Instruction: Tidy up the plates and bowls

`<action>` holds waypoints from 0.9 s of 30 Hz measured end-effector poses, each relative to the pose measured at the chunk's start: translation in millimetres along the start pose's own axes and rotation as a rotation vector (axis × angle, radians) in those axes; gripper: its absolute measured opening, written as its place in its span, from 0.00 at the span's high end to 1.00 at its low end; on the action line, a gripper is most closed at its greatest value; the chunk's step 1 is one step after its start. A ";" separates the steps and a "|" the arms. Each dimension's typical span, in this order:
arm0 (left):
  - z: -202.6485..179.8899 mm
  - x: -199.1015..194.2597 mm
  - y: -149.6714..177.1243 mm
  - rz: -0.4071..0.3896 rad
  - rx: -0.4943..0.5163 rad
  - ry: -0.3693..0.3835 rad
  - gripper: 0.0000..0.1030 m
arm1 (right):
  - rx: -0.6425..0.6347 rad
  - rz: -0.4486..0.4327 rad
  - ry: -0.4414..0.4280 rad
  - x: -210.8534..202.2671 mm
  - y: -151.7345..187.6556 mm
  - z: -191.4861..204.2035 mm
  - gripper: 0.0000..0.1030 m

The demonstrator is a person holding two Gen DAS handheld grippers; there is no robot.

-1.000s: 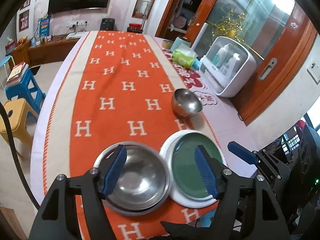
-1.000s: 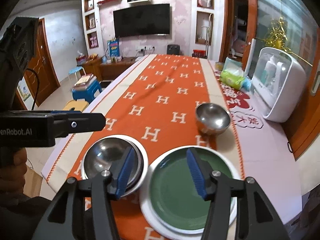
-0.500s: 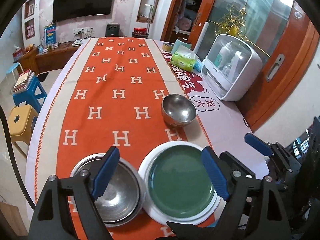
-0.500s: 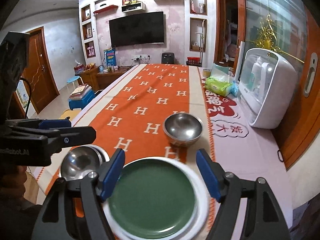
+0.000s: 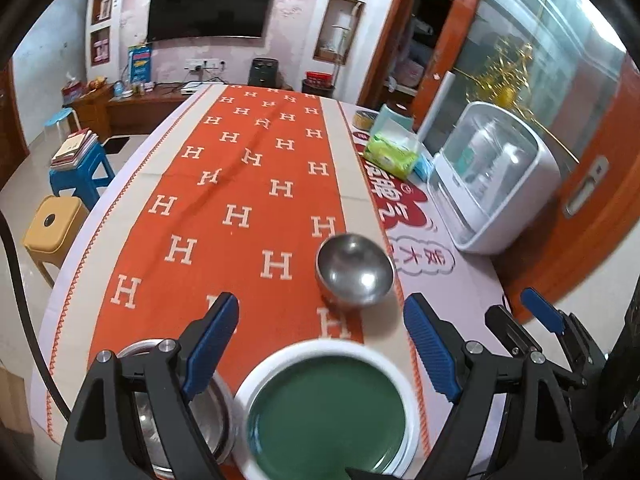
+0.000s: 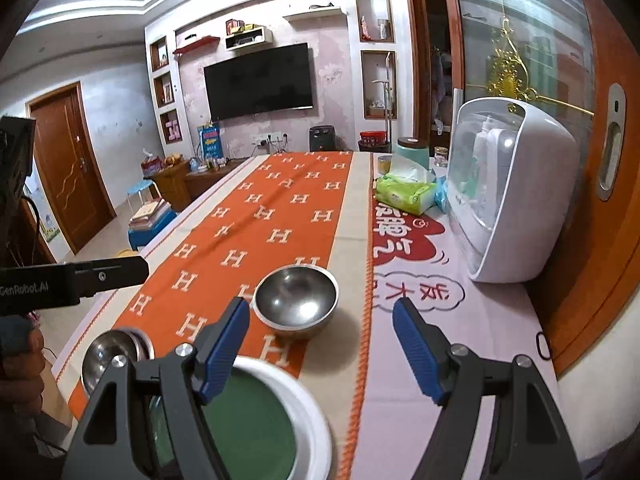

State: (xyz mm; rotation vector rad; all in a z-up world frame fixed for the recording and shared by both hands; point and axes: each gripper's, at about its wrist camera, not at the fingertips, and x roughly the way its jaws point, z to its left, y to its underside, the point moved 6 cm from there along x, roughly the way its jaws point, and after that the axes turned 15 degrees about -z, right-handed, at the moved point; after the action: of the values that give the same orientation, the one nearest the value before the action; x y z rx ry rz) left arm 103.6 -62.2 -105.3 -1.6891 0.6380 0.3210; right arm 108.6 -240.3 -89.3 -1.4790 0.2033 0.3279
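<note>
Both grippers have pulled back from the dishes since the earlier frames, and the jaws of both have just been opening w/ nothing between them.

L to R in the left wrist view: big steel bowl (image 5: 218, 400) sits on its steel plate at the near left edge of the table (image 5: 460, 292), mostly hidden behind the left gripper (image 5: 324, 344) frame. Just beside it to the right, close but contact not clear, is the green plate (image 5: 328, 420) w/ white rim, under the gap of the jaws. Left jaws stand wide apart, holding nothing. Farther up on the orange H-pattern runner (image 5: 240, 184), near its right border, sits the small steel bowl (image 5: 354, 272), upright, apart from the plate. Right gripper's blue tip shows at far right.

Right wrist view: a hand (image 6: 18, 364) at far left grips the left gripper's handle. Big steel bowl (image 6: 114, 354) low left, green plate (image 6: 256, 424) next to it, partly behind the left finger of the right gripper (image 6: 320, 344). Small steel bowl (image 6: 296, 300) lies ahead, just left of centre. Right jaws also open, empty. White sterilizer box (image 6: 516, 200) and green wipes pack (image 6: 404, 196) stand along the right side.
</note>
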 end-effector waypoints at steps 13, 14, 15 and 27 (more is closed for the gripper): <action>-13.5 58.0 -13.3 0.068 -0.001 -0.071 0.19 | 0.062 0.012 0.070 68.9 5.7 -40.3 0.27; -13.8 62.7 -12.5 0.076 0.003 -0.074 0.19 | 0.062 0.020 0.079 72.8 9.2 -41.7 0.27; -14.3 68.7 -11.3 0.087 0.006 -0.072 0.19 | 0.065 0.028 0.082 77.0 13.2 -43.1 0.27; -4.6 144.7 21.1 0.242 -0.097 -0.119 0.19 | 0.100 0.136 0.024 119.4 59.1 -36.6 0.27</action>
State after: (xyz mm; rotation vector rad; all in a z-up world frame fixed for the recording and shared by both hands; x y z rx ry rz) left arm 208.1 -102.9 -199.4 -1.6723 0.7494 0.6286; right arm 203.1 -262.4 -187.5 -1.3738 0.3364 0.4042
